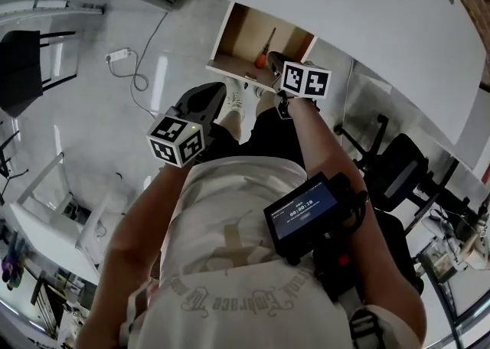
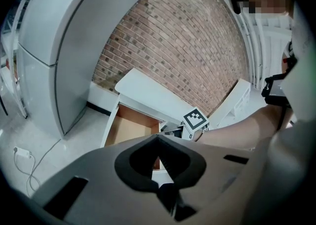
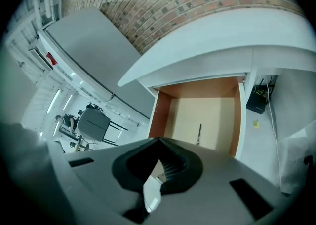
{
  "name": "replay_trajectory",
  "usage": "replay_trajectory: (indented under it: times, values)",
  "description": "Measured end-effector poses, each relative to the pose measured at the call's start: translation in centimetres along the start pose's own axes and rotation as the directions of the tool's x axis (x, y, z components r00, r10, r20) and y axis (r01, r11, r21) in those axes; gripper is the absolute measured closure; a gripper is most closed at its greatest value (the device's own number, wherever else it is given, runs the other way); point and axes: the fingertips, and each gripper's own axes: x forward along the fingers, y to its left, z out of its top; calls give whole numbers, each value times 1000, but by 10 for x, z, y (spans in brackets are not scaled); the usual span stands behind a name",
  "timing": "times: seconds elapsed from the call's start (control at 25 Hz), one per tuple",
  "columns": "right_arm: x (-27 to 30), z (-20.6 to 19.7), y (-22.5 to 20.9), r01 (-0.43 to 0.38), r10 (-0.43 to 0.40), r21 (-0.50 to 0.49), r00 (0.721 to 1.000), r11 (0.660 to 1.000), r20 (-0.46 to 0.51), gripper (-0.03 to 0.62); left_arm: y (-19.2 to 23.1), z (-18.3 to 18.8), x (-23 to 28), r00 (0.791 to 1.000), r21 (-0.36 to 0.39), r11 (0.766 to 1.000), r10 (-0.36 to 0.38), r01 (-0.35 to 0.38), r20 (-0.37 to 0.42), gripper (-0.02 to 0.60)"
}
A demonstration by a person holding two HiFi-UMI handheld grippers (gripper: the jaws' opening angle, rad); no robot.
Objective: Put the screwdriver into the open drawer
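The screwdriver (image 1: 266,49) with a red handle lies inside the open wooden drawer (image 1: 230,72) under the white table. In the right gripper view its thin shaft (image 3: 199,134) rests on the drawer's bottom near the right wall (image 3: 237,115). My right gripper (image 1: 277,64) hangs above the drawer's front edge, jaws shut with nothing between them (image 3: 159,140). My left gripper (image 1: 218,95) is held to the left of the drawer, over the floor, and its jaws (image 2: 157,136) meet at the tips, empty. The left gripper view shows the drawer (image 2: 129,126) and the right gripper's marker cube (image 2: 195,119).
The white table (image 1: 344,26) overhangs the drawer. A black office chair (image 1: 398,167) stands to the right. A power strip with cable (image 1: 122,55) lies on the floor at left. A grey cabinet (image 2: 59,46) and a brick wall (image 2: 187,36) stand behind.
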Motion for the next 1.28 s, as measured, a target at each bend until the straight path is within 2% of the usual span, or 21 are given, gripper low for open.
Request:
replay_trajectory:
  times: [0.4,0.92,1.28]
  values:
    - [-52,23,22,-27,24,24,990,999,136,572,-12,32,0,999,67,996,-52,51,10,563]
    - [-129,57,66,-61,85,-92,955,994,285,571,-28,71,-16,993,118,989,-95,87,63,563]
    - [-156,67,93,-57,103,-150,941,987,323,572,-34,100,-25,987,166,981,-119,101,103,563]
